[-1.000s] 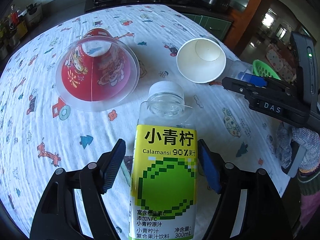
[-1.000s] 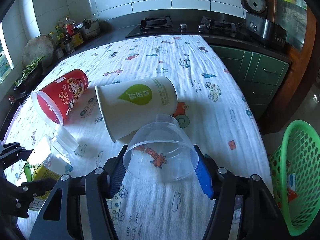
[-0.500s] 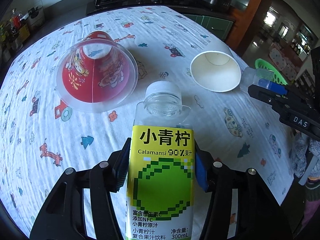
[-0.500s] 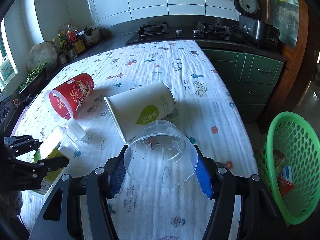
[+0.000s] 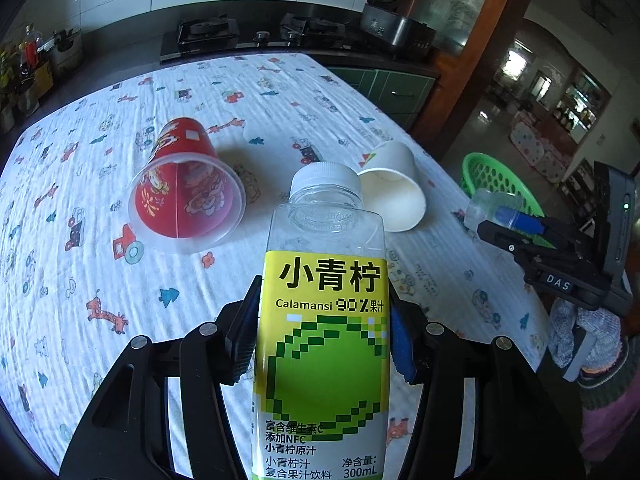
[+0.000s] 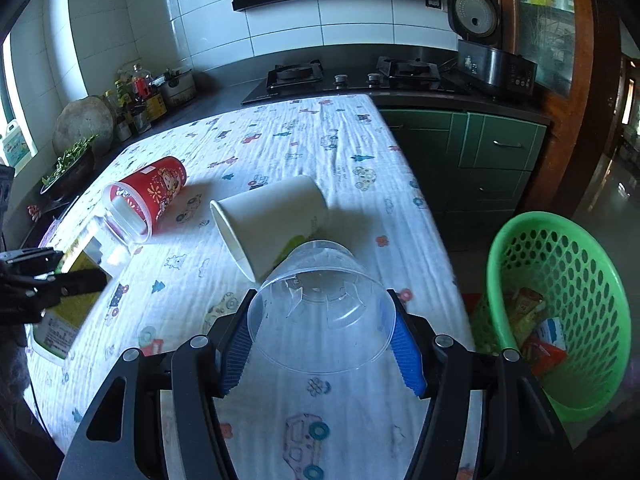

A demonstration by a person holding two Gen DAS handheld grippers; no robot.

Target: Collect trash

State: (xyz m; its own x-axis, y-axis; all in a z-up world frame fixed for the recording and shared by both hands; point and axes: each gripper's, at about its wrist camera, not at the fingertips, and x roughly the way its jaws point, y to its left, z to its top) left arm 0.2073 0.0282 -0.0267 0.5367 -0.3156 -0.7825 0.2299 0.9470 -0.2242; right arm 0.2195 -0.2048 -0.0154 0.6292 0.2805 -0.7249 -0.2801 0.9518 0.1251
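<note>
Ahead of the right claw [image 6: 320, 344] the white paper cup [image 6: 272, 220] lies in the way; to its right, the path to the green basket [image 6: 560, 280] is free.

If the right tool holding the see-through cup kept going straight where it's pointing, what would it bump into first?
Probably the white paper cup lying on its side on the cartoon-print tablecloth. It sits just beyond the clear plastic cup clamped in the right tool. Depth is unclear, so the clear cup could strike the cloth first.

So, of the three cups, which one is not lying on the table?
The clear plastic cup: it is held between the right gripper's jaws. The red cup and white paper cup lie on their sides.
</note>
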